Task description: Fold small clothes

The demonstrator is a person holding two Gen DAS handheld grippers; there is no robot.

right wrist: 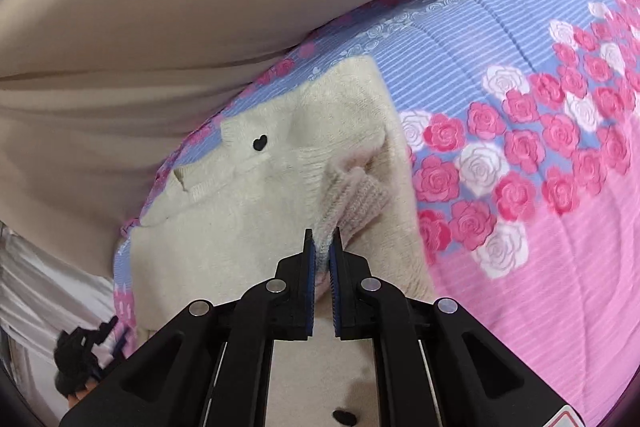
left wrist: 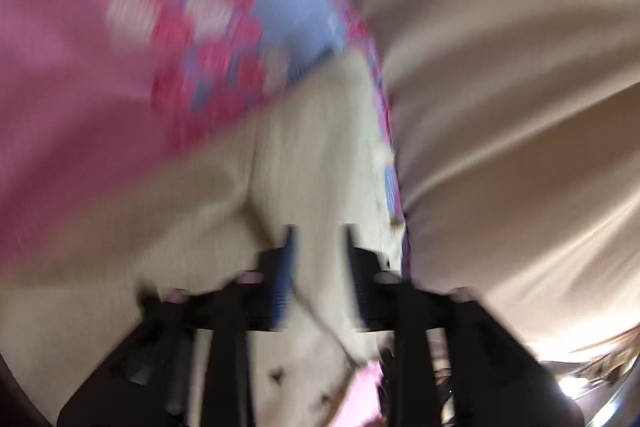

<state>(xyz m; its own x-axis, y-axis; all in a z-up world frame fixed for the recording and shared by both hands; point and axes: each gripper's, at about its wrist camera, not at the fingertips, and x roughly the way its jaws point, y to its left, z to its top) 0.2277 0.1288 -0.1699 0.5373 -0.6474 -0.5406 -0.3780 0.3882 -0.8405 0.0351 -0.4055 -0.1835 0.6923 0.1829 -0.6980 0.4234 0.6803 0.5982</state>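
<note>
Right wrist view: cream knit sweater (right wrist: 260, 211) lies on the bed, centre-left of frame, long axis running from lower centre up toward upper centre-left, leaning slightly right. A small black heart-shaped button (right wrist: 259, 143) sits on its upper part, a second dark button (right wrist: 345, 416) at the bottom edge. Fabric is fuzzy and soft, with ribbed edging; a ribbed cuff (right wrist: 360, 193) is folded across the body, pointing up-right. Right gripper (right wrist: 322, 241) has its jaws nearly together, pinching the knit of that sleeve just below the cuff. Left gripper (right wrist: 86, 351) shows as a dark shape at lower left, off the sweater's edge. Left wrist view is heavily motion-blurred: left gripper (left wrist: 319, 231) has its jaws partly apart over the sweater (left wrist: 304, 163), cloth lying under and between the fingers; whether the pads press on it cannot be told. Surface: quilted bedspread (right wrist: 540, 227), blue-and-white stripes above, pink below, with a band of pink and white printed roses. Behind it, smooth beige padded headboard (right wrist: 180, 7) fills the upper left.
</note>
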